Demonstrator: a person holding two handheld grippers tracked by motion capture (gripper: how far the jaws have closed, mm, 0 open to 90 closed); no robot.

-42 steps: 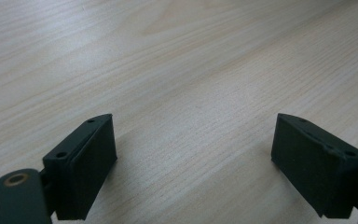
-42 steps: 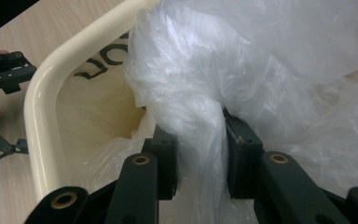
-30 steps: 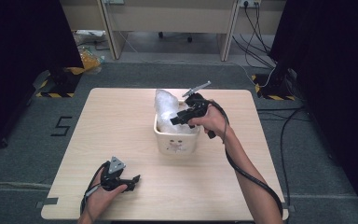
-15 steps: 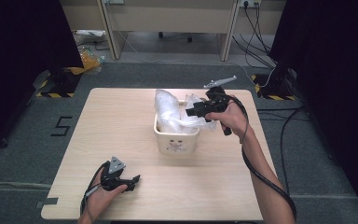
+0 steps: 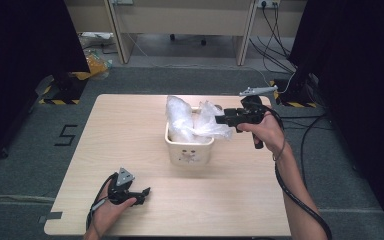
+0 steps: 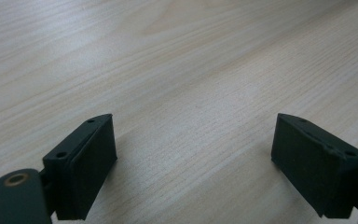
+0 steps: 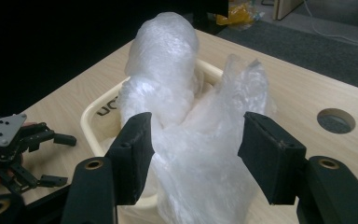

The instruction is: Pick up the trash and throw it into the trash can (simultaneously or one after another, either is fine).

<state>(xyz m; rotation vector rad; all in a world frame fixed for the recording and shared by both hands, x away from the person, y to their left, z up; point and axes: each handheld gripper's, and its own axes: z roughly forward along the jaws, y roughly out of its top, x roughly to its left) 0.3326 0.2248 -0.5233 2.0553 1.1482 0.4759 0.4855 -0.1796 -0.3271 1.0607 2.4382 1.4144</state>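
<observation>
**R gripper backing off plastic bag in bin, L idle on table**

R gripper (image 5: 223, 119): held above the table's 2 o'clock area, pointing toward 9 o'clock at the bin. Jaws apart and have just been opening; in the right gripper view the clear plastic bag (image 7: 193, 140) sits between the pads (image 7: 137, 154), but they don't press on it, w/ gaps both sides. Bag is crumpled and stuffed in the cream bin (image 5: 189, 147), one tall lump standing at the bin's 11 o'clock, a loose flap spilling over the rim at 3 o'clock toward the R gripper. The bin stands near table centre, slightly toward 12 o'clock; small dark print on its front wall, unreadable.

L gripper (image 5: 141, 192): at table's 7 o'clock, resting low in the person's hand, jaws wide apart w/ only bare wood between them in the left gripper view. Well apart from bin.

Wooden table (image 5: 130, 130): has a round cable hole (image 7: 336, 120) at 1 o'clock of the bag in the right gripper view.
</observation>
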